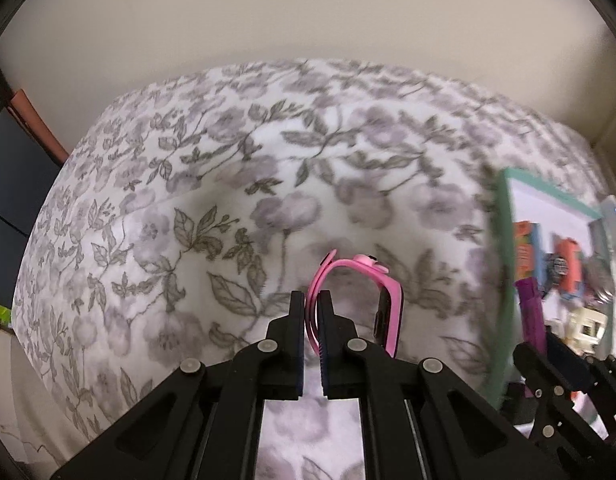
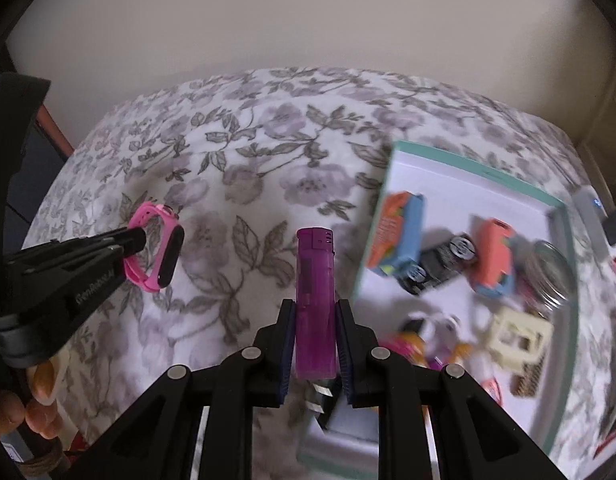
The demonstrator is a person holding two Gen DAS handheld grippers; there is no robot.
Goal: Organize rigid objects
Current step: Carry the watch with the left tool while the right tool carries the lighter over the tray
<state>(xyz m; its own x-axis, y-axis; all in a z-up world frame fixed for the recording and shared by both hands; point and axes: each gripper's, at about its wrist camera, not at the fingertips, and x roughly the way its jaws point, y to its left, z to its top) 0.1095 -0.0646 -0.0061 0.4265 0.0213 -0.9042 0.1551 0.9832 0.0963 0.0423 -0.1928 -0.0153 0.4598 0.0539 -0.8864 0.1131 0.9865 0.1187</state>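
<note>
Fingers of our left gripper point(image 1: 311, 304) are clamped on the strap of a pink silicone wristband with a black oblong screen point(image 1: 357, 300), and those of our right gripper point(image 2: 315, 320) are pressed on the lower half of a translucent purple plastic lighter point(image 2: 313, 284) which stands up between them. We hold both things in the air above the bedcover with grey flowers point(image 1: 212, 184), probably to carry them to the shallow white box with a teal rim point(image 2: 467, 168). This box lies to the right on the cover and already keeps orange-and-blue toy trucks point(image 2: 399, 236), a glass jar point(image 2: 547, 276) and a cream plastic frame point(image 2: 519, 338), so we judge it as the collecting place.
</note>
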